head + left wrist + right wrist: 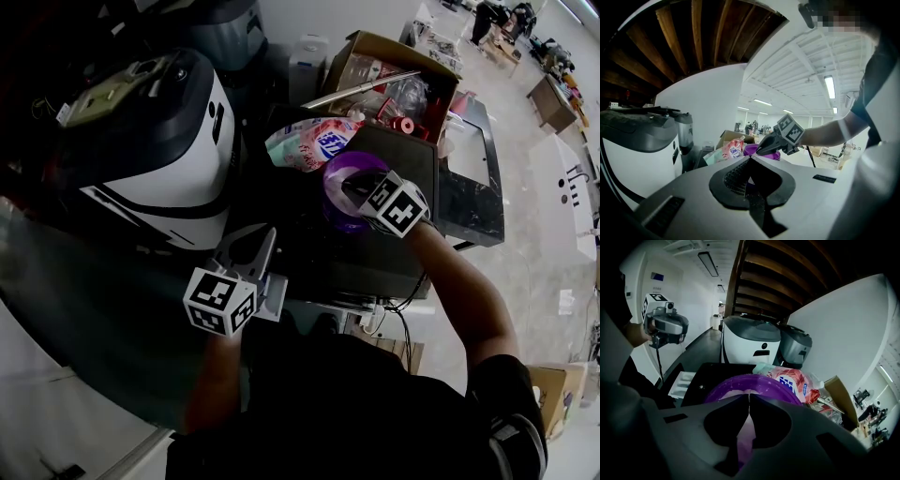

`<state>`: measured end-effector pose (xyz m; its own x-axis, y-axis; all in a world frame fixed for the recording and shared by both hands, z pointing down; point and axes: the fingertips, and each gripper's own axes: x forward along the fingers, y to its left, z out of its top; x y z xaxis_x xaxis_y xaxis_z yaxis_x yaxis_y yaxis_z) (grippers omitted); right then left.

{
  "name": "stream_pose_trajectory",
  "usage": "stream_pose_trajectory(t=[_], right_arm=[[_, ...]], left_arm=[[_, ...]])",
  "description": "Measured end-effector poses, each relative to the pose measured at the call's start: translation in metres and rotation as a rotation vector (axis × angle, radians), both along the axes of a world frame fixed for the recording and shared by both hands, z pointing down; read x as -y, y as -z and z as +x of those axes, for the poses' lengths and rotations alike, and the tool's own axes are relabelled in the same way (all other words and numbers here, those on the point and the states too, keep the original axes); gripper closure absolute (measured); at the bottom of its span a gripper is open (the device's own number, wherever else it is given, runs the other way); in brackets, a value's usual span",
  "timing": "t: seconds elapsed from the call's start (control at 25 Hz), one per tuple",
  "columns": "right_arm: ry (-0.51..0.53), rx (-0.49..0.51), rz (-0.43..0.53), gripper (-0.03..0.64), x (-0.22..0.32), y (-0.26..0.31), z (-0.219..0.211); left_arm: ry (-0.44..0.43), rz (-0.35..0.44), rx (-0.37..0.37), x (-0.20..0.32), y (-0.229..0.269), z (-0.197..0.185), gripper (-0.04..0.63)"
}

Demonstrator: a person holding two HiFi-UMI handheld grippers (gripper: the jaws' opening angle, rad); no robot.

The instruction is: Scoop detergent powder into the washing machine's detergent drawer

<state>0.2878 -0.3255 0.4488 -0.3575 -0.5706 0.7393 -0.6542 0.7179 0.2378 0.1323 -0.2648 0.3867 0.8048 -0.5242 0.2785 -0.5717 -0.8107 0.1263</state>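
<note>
A purple tub (334, 171) stands on the black washing machine top (412, 159). My right gripper (352, 193) points down into the tub (761, 380). Its jaws (749, 397) are shut, with a pale lilac scoop handle (740, 441) showing between them. A pink detergent pouch (314, 141) lies just beyond the tub. My left gripper (265, 236) hovers at the machine's front left, shut and holding nothing (750, 159). A white ribbed tray (682, 383), which looks like the pulled-out drawer, juts out just below the left gripper.
A white and black appliance (169, 150) stands left of the machine, with a grey one (797, 345) behind it. An open cardboard box (394, 70) of clutter sits behind the pouch. A cable (405, 319) hangs at the machine's front.
</note>
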Motion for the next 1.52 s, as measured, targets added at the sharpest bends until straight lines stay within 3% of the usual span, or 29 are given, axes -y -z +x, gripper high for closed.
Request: stream_pose_trajectory(t=[0.2,0.6,1.52], right_arm=[[0.007,-0.021,-0.018,0.597,0.003,-0.005,0.0],[0.028,0.037,-0.094,0.597,0.0,-0.008,-0.003],[0.025,0.265,-0.258,0.597,-0.015,0.009,-0.007]], left_arm=[[0.011,-0.008,0.002,-0.002,-0.003,-0.002,0.588],[0.03,-0.029,0.0,-0.005,-0.012,-0.005,0.588],[0.047,-0.043,0.005,-0.019,-0.015,0.0,0.588]])
